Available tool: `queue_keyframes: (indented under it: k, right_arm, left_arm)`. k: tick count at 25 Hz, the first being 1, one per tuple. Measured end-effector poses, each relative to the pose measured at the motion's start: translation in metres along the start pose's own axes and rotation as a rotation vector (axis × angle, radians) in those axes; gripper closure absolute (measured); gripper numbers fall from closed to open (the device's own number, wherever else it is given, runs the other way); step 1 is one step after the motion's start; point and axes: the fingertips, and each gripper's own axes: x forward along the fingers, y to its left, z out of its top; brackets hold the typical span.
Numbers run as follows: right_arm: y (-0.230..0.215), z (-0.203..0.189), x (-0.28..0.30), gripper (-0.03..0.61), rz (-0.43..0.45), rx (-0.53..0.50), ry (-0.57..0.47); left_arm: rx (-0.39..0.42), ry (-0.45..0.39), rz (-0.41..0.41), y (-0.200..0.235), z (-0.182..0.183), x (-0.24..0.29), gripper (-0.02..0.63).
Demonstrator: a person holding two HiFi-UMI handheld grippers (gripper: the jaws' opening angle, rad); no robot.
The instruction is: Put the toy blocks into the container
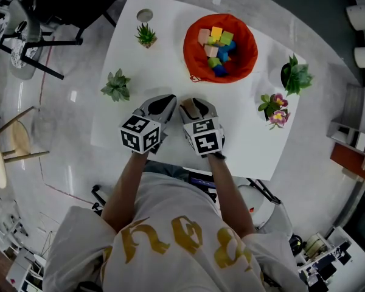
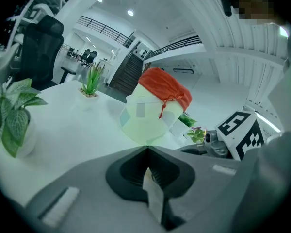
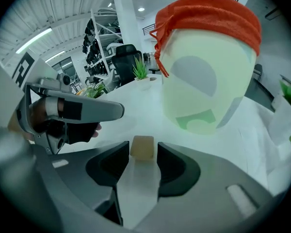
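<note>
We start at the right gripper [image 3: 143,149]: its jaws are clamped on a small tan block [image 3: 142,144], which sits at the very tips and pokes out a little ahead of them. The block looks close to cubic, so we cannot name a long axis for it.

The left gripper [image 2: 148,152] has its jaws together with nothing between them. It hangs just beside the right one, on the side farther from the container.

From the right jaws the container [image 3: 208,81] stands ahead and a little to the right, with bare worktop [image 1: 158,66] between. It is upright, its red rim on top and its mouth facing up. Being round, it has no long axis to line up with.

In the head view, coloured blocks [image 1: 218,47] lie inside the container. The held block is outside it, on the near side and well short of the rim.

We judge the right gripper the nearer of the two and the one to move. It needs to travel forward and up over the rim, then let go above the mouth.
</note>
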Motion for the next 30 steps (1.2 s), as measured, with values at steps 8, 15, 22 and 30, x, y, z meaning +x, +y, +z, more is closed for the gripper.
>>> queue_keyframes:
  k: [8, 15, 22, 30]
  right_arm:
    - [0.002, 0.000, -0.001, 0.407, -0.007, -0.024, 0.014]
    - [0.000, 0.001, -0.006, 0.407, -0.012, -0.015, 0.004]
    - [-0.003, 0.009, -0.019, 0.405, -0.025, -0.001, -0.040]
    - [-0.013, 0.018, -0.040, 0.406, -0.062, 0.017, -0.113]
  left_arm:
    - [-0.001, 0.002, -0.002, 0.000, 0.001, 0.003, 0.614]
    - [0.006, -0.009, -0.005, -0.003, 0.005, 0.003, 0.614]
    - [0.021, -0.039, -0.014, -0.015, 0.019, 0.002, 0.614]
    - [0.038, -0.078, -0.029, -0.028, 0.034, -0.004, 0.614]
